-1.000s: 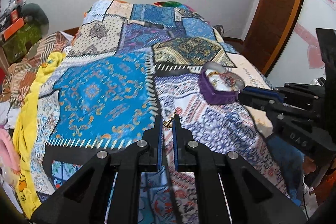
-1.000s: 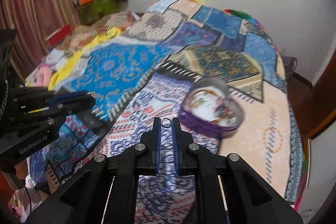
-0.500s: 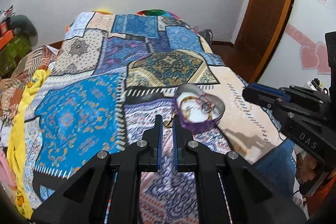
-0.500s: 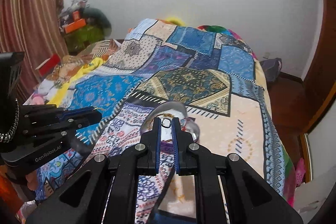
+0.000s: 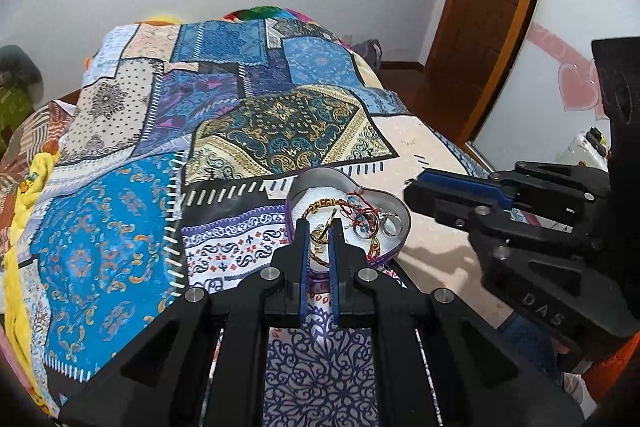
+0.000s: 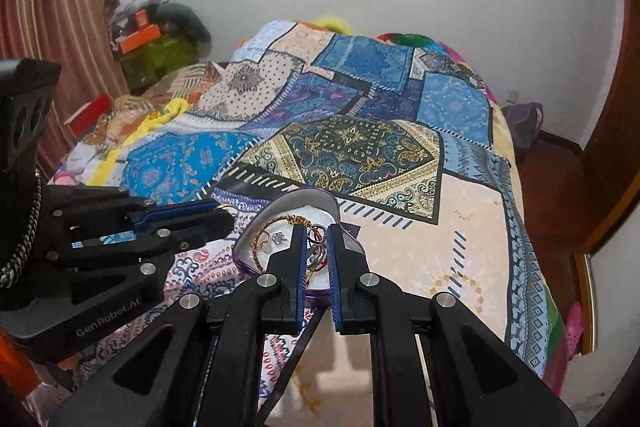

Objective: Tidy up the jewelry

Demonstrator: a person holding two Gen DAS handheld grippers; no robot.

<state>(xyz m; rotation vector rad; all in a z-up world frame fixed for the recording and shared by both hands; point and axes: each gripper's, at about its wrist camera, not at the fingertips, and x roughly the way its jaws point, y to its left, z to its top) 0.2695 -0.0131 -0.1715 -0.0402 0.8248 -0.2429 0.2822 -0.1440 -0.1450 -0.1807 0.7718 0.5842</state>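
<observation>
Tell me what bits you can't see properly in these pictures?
- Left wrist view: the heart-shaped jewelry box's near rim is hidden behind the left gripper.
- Left wrist view: the small gold piece between the fingers is too tiny to name.
- Right wrist view: the right gripper covers the tangled bracelets, so whether it grips anything is unclear.
- Both views: the quilt is cut off by the picture edge.

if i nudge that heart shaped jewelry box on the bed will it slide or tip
The heart-shaped box looks small and light, and sits on a soft quilt, so it would probably tilt or drag rather than slide cleanly. It is open, so the bracelets may shift inside.
</observation>
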